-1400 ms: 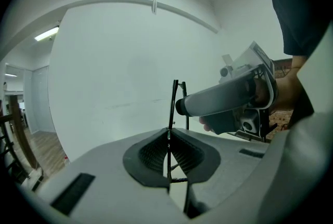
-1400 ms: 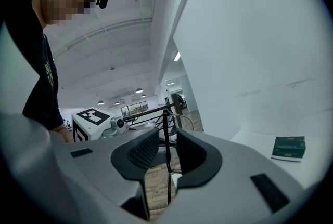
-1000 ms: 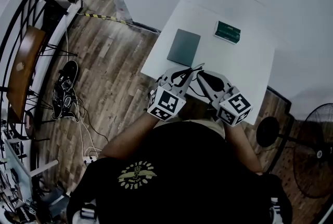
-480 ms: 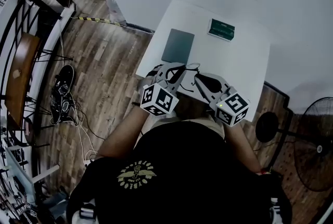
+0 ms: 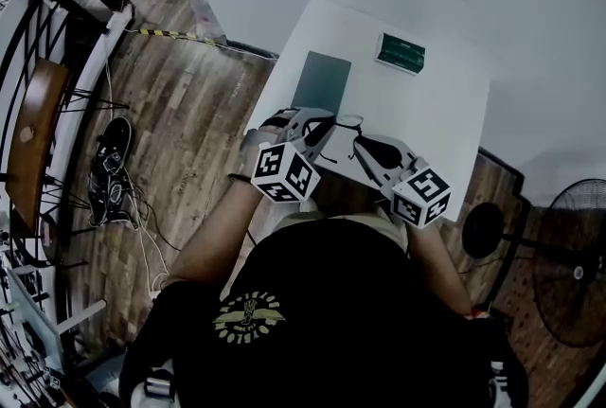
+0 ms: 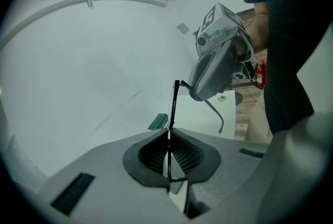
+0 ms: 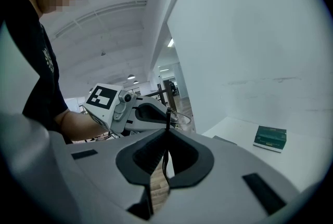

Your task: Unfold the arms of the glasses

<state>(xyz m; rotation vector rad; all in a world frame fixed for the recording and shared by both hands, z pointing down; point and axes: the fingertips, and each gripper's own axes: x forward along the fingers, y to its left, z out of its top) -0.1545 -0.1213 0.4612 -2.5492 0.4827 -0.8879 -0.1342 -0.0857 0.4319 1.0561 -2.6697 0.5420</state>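
Glasses [image 5: 343, 126] hang in the air over the near edge of the white counter [image 5: 445, 122], close in front of the person's chest and caught between the two grippers. The left gripper [image 5: 327, 127] comes in from the left and the right gripper [image 5: 360, 144] from the right, their tips almost meeting.

In the left gripper view the fingers [image 6: 151, 153] are pressed together on a thin black part of the frame. It runs edge-on up out of the pads to the tip of the right gripper [image 6: 193, 94], and a curved earpiece end [image 6: 218, 116] droops below that tip.

In the right gripper view the fingers [image 7: 182, 153] are likewise closed on a thin black strip of the glasses [image 7: 167, 119]. A wire lens rim [image 7: 181, 116] shows just past them, against the left gripper [image 7: 165, 113], whose marker cube faces the camera.

Farther out on the counter a flat grey pad [image 5: 322, 82] lies near the left edge. Beyond it to the right, well apart, is a small green box [image 5: 401, 54]. Wood floor [image 5: 189, 103] lies left of the counter, with a pair of dark shoes [image 5: 109, 174] and a wooden chair [image 5: 33, 141] on it. A black fan [image 5: 568, 255] stands at the right.
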